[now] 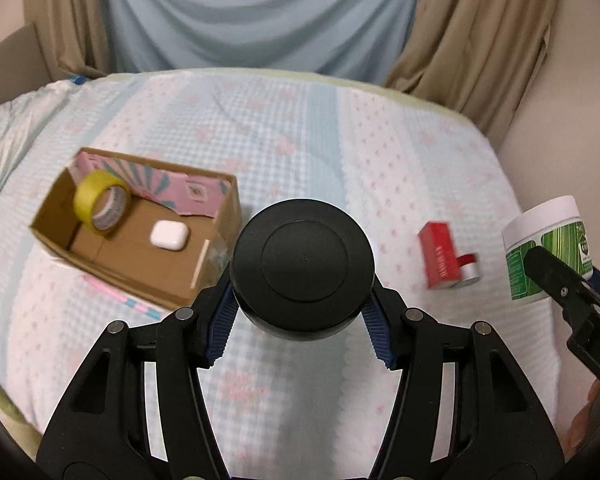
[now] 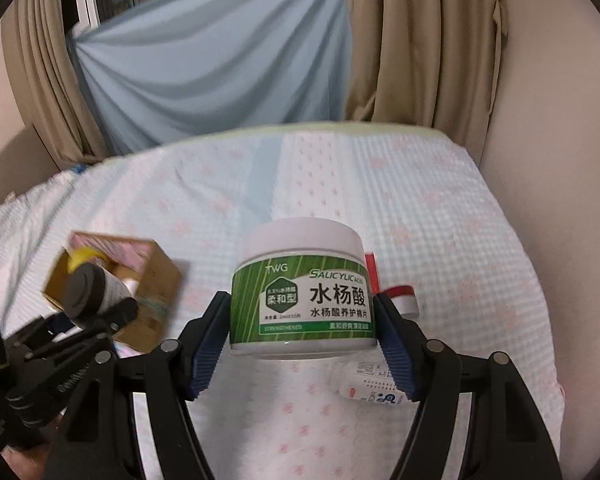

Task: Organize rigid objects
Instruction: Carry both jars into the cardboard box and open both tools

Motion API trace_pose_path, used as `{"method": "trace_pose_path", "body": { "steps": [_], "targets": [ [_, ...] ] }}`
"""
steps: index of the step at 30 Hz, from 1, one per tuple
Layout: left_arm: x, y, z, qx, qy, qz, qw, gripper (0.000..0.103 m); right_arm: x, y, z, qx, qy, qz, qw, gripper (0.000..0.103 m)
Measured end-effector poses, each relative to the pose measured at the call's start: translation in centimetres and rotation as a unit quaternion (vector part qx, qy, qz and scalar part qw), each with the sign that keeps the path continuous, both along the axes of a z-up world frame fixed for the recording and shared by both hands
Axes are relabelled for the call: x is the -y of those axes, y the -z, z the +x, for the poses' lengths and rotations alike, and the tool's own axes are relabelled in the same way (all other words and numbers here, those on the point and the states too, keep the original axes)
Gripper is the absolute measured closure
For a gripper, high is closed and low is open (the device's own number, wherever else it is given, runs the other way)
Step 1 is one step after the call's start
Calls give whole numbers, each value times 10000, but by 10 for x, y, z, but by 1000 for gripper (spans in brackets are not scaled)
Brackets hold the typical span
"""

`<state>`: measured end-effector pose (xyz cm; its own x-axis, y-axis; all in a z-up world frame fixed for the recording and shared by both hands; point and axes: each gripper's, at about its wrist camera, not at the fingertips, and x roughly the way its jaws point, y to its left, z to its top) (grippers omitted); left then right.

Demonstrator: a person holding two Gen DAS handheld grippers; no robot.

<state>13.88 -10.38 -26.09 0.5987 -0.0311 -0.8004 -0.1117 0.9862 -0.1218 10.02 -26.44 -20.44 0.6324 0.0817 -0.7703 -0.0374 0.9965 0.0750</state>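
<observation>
I had both jaws pinching loads above the bed (image 1: 340,140): the left gripper (image 1: 302,312) clamped a black-lidded jar (image 1: 303,258), the right gripper (image 2: 302,332) a green jar (image 2: 302,300), each gripped by its sides to stay upright. The box (image 1: 52,216), already holding tape (image 1: 102,208) and a white case (image 1: 170,235), seemed their destination.

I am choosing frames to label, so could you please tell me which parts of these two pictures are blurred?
Left wrist view: the black-lidded jar in the gripper is sharp; the cardboard box and tape roll are slightly smeared. Right wrist view: the green jar reads clearly; the box at left is heavily motion-blurred.
</observation>
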Motion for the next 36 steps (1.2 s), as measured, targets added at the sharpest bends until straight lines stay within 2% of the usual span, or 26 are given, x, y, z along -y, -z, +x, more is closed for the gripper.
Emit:
{"method": "trace_pose_path", "body": {
  "steps": [3, 7, 12, 17, 21, 27, 31, 36],
  "targets": [
    [-7, -41, -17, 163, -95, -24, 9998, 49, -12, -40, -13, 69, -65, 228, 9997, 37],
    [-24, -82, -29, 291, -69, -88, 9995, 50, -33, -69, -18, 71, -208, 592, 9980, 37],
    [-61, -110, -38, 359, -98, 17, 9993, 50, -71, -91, -22, 169, -435, 777, 9959, 37],
    [-115, -121, -39, 422, -145, 24, 9990, 50, -110, -97, -17, 130, -480, 915, 9946, 37],
    [-163, -118, -28, 333, -53, 30, 9994, 50, -146, -93, -8, 51, -356, 991, 9944, 37],
    [-234, -106, 0, 205, 368, 72, 9991, 50, -213, -75, 17, -189, -74, 1053, 9942, 37],
    [-277, -84, 25, 22, 602, 13, 9982, 50, -251, -54, 34, -423, 195, 1109, 9927, 37],
    [-325, -44, 58, -328, 768, 42, 9965, 50, -286, -20, 55, -758, 413, 1168, 9894, 37]
  ]
}}
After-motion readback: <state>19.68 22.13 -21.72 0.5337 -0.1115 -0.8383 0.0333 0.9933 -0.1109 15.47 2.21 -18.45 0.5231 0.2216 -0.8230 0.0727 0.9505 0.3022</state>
